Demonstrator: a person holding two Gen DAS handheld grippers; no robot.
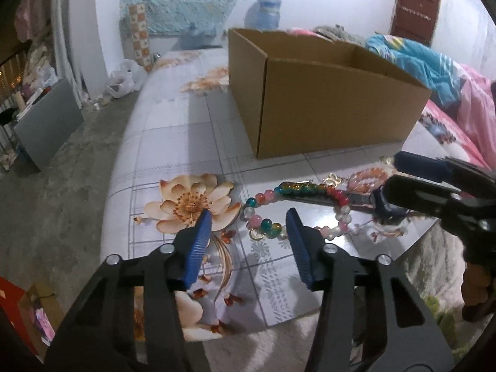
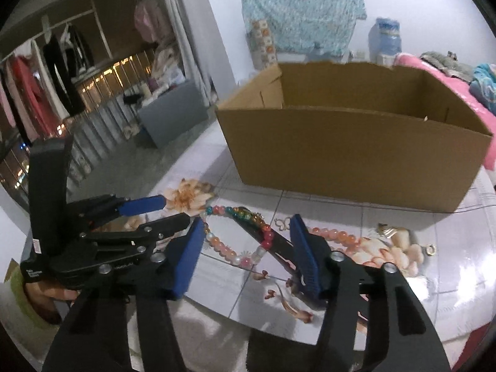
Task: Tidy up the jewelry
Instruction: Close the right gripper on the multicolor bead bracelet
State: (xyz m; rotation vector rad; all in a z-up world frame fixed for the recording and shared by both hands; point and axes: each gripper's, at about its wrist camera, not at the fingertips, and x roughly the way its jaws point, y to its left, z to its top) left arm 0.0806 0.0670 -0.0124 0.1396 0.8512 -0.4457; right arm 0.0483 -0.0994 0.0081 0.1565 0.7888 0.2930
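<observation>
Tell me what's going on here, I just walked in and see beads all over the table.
A person holds a two-finger gripper in each hand over a floral table. Both the left gripper and the right gripper are open and hold nothing. A multicolored bead bracelet and an orange bead bracelet lie on the table with small gold pieces. Behind them stands an open cardboard box; no jewelry shows inside from these views.

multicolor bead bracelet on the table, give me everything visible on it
The multicolor bead bracelet is a closed loop of glossy round beads: pink, teal, green, red, clear and pearly white. It lies flat on the floral table cover, in front of the cardboard box. A dark flat object crosses it. Neither open gripper holds it.
</observation>
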